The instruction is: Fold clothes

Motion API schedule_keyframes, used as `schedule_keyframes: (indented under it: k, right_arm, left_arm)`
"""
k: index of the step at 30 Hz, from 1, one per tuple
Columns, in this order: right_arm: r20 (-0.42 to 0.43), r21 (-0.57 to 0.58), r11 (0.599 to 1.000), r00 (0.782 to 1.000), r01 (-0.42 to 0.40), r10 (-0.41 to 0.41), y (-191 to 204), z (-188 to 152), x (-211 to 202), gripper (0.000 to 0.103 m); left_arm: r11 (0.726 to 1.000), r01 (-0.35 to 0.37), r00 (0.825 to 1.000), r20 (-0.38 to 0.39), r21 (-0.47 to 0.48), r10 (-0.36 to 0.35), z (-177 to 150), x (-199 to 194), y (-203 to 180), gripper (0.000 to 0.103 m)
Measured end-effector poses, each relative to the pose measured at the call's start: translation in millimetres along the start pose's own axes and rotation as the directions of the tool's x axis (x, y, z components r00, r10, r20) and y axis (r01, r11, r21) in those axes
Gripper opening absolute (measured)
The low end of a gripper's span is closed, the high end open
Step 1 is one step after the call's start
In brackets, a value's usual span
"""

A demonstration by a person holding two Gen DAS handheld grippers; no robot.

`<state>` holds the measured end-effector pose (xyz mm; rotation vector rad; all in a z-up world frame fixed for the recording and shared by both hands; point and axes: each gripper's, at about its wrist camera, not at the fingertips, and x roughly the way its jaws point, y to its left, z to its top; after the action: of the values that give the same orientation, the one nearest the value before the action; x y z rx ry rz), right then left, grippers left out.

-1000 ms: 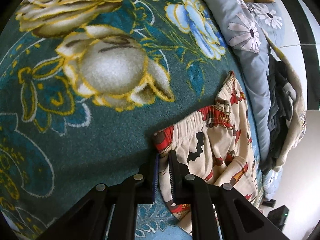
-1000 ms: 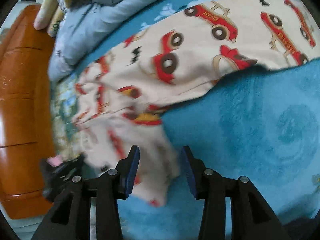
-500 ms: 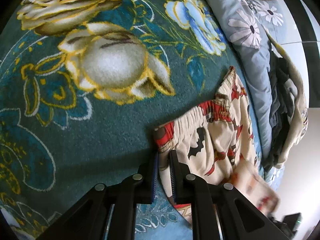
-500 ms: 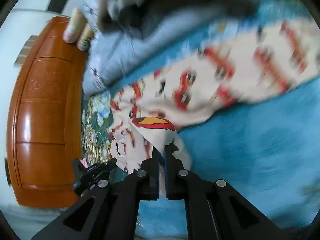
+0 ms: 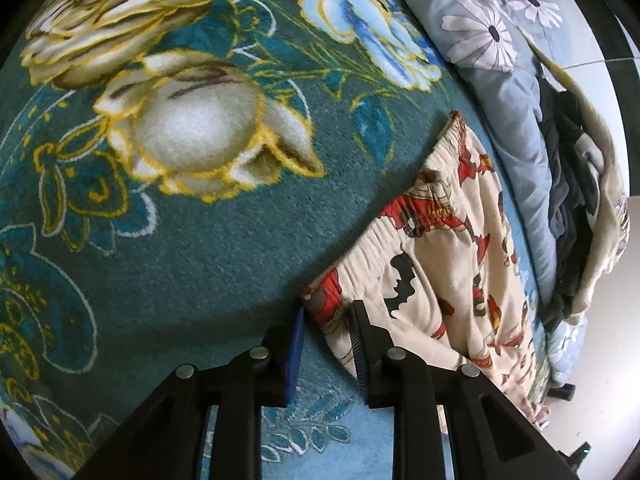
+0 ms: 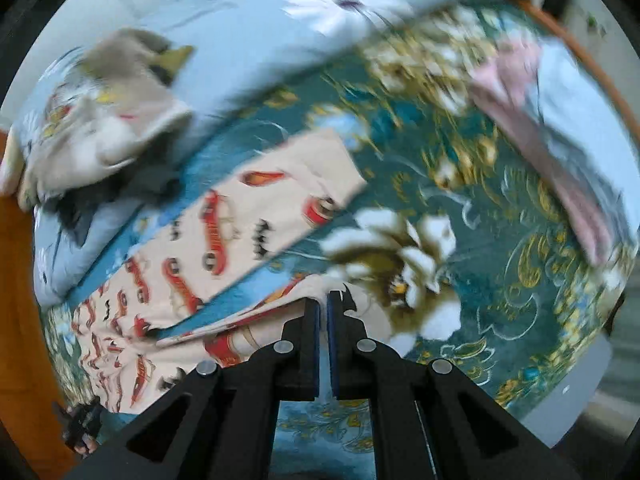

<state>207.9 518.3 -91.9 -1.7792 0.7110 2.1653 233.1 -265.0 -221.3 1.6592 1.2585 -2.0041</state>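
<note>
Cream pyjama trousers printed with red cars and black bats (image 5: 436, 264) lie on a teal floral blanket (image 5: 192, 240). In the left wrist view my left gripper (image 5: 328, 314) is open, its jaws either side of the waistband corner (image 5: 320, 300). In the right wrist view my right gripper (image 6: 323, 304) is shut on a trouser leg hem (image 6: 280, 300) and holds it lifted over the blanket; the other leg (image 6: 248, 232) lies flat behind. That view is motion-blurred.
A grey-blue daisy quilt (image 5: 504, 72) runs along the far side with a pile of dark and beige clothes (image 5: 576, 184) on it. A pink garment (image 6: 552, 136) lies at the blanket's far right. A wooden headboard (image 6: 16, 300) borders the left.
My left gripper has opened and let go of the waistband corner. My right gripper closed on the leg hem and has swung it up and across the blanket.
</note>
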Motion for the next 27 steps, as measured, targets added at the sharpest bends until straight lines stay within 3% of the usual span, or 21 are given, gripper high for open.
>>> schedule_keyframes:
  k: [6, 9, 11, 12, 14, 15, 18, 23, 27]
  right_arm:
    - [0.014, 0.037, 0.999, 1.000, 0.013, -0.014, -21, 0, 31, 0.003]
    - [-0.014, -0.075, 0.994, 0.997, 0.077, -0.078, -4, 12, 36, 0.003]
    - [0.000, -0.219, 0.965, 0.989, 0.147, -0.150, 19, 21, 41, 0.004]
    - [0.031, -0.273, 0.946, 0.984, 0.176, -0.175, 29, 25, 43, 0.010]
    - [0.058, -0.294, 0.936, 0.981, 0.193, -0.184, 38, 35, 51, 0.031]
    - [0.060, -0.276, 0.944, 0.983, 0.182, -0.172, 37, 41, 56, 0.041]
    - [0.083, -0.228, 0.962, 0.988, 0.148, -0.132, 30, 53, 59, 0.043]
    - [0.244, -0.060, 0.998, 0.970, 0.025, -0.010, -25, 50, 27, 0.050]
    - [0.185, 0.156, 0.980, 0.978, -0.121, 0.091, -87, 24, 52, 0.051]
  left_arm:
    - [0.999, -0.043, 0.999, 0.001, 0.002, 0.043, -2, 0, -7, 0.026]
    - [0.998, -0.066, 0.998, -0.004, -0.007, 0.066, -4, 0, -12, 0.026]
    - [0.996, -0.084, 0.997, -0.001, -0.011, 0.084, -7, 0, -14, 0.026]
    - [0.996, -0.089, 0.996, 0.000, -0.016, 0.089, -8, 0, -15, 0.026]
    - [0.995, -0.098, 0.995, -0.001, -0.027, 0.098, -11, 0, -16, 0.026]
    - [0.994, -0.102, 0.995, -0.002, -0.032, 0.102, -13, 0, -17, 0.026]
    - [0.992, -0.115, 0.993, -0.007, -0.047, 0.114, -18, -1, -18, 0.027]
    - [0.989, -0.137, 0.991, -0.006, -0.054, 0.137, -24, 0, -22, 0.029]
    - [0.987, -0.137, 0.990, 0.008, -0.081, 0.138, -25, 2, -23, 0.039]
